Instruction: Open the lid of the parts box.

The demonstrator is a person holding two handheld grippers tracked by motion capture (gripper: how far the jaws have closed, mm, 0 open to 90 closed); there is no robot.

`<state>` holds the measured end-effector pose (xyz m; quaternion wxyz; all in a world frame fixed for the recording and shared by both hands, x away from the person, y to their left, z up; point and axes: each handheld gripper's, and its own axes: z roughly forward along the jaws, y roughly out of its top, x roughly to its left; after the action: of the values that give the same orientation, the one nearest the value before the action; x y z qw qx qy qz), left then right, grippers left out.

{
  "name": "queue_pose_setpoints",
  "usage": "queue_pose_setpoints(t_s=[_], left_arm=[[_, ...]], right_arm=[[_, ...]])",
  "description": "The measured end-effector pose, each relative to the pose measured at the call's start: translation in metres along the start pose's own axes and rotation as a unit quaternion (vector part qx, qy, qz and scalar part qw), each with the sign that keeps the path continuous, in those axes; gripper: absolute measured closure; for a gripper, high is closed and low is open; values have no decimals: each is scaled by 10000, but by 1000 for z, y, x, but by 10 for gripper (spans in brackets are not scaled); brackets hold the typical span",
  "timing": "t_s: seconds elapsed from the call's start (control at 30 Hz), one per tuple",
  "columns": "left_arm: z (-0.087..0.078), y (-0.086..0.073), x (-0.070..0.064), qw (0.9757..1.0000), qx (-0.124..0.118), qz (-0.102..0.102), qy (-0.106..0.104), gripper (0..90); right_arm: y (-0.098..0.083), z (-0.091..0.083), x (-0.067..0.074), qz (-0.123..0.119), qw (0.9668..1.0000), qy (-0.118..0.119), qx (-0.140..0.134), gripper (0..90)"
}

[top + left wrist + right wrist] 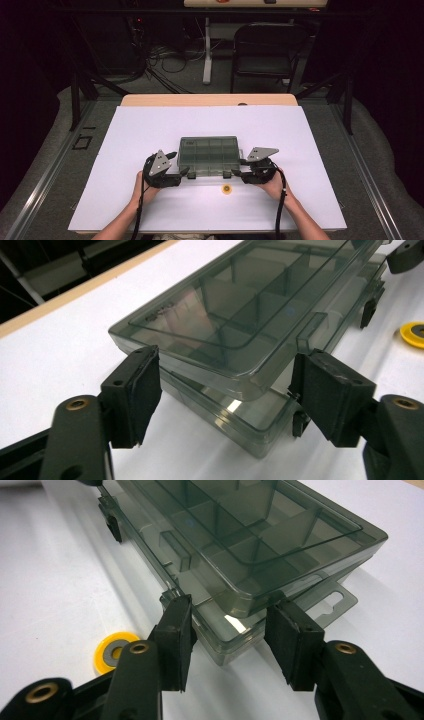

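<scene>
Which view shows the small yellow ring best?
The right gripper view: the yellow ring lies whole and close on the white sheet, its grey centre plain. The left gripper view cuts it at the edge; the high view shows it tiny.

Organizer box (235,325) far end cut off by top edge in left gripper view; in right gripper view it's cut at top too. Compartment contents can't be told thru the smoky lid. Yellow disc (414,334) clipped by right edge, too small in high view for detail.
</scene>
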<state>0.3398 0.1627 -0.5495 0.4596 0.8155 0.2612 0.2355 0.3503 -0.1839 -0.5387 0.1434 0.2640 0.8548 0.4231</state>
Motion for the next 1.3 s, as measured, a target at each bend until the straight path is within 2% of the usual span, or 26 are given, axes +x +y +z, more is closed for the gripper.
queue_pose_setpoints(t_s=[0.07, 0.1, 0.17, 0.23, 0.27, 0.37, 0.4, 0.53, 0.63, 0.73, 0.83, 1.07, 1.13, 1.3], left_arm=[[-1, 0, 1, 10000, -79, 12, -40, 301], [-1, 0, 1, 9999, -99, 23, -43, 314], [0, 0, 1, 9999, -121, 43, -107, 318], [0, 0, 1, 9999, -138, 81, -49, 330], [0, 1, 1, 9998, -156, 88, -21, 345], [0, 2, 3, 9997, -226, 71, -8, 355], [0, 2, 3, 9997, -248, 70, -1, 368], [-1, 1, 4, 9996, -270, 59, -21, 379], [-1, 1, 6, 9995, -306, 49, -44, 392], [-2, 1, 6, 9995, -309, 41, -57, 399], [-3, 1, 7, 9994, -339, 7, -53, 411], [-4, 0, 8, 9992, -384, -4, -57, 432], [-4, 1, 9, 9991, -416, 70, -25, 440], [-3, 1, 11, 9990, -440, 26, -44, 451]], right_arm=[[0, 0, 0, 16, 10000, 0, -5, 515], [0, -1, 0, 15, 10000, 30, -26, 474], [0, -2, -1, 29, 10000, -7, -36, 461], [0, -4, -3, 43, 9999, -15, -94, 427], [0, -6, -3, 42, 9998, -140, -137, 329], [1, -8, -3, -12, 9994, -273, -203, 289], [2, -8, -1, -63, 9988, -411, -269, 271], [7, -4, 3, -289, 9969, -637, -349, 312], [9, -2, 6, -377, 9960, -699, -402, 357], [9, -2, 6, -381, 9956, -731, -455, 384], [9, -3, 6, -453, 9937, -841, -586, 434], [8, -2, 4, -501, 9926, -894, -646, 462], [8, -2, 4, -519, 9924, -908, -652, 466], [9, -2, 3, -508, 9921, -931, -664, 479]])
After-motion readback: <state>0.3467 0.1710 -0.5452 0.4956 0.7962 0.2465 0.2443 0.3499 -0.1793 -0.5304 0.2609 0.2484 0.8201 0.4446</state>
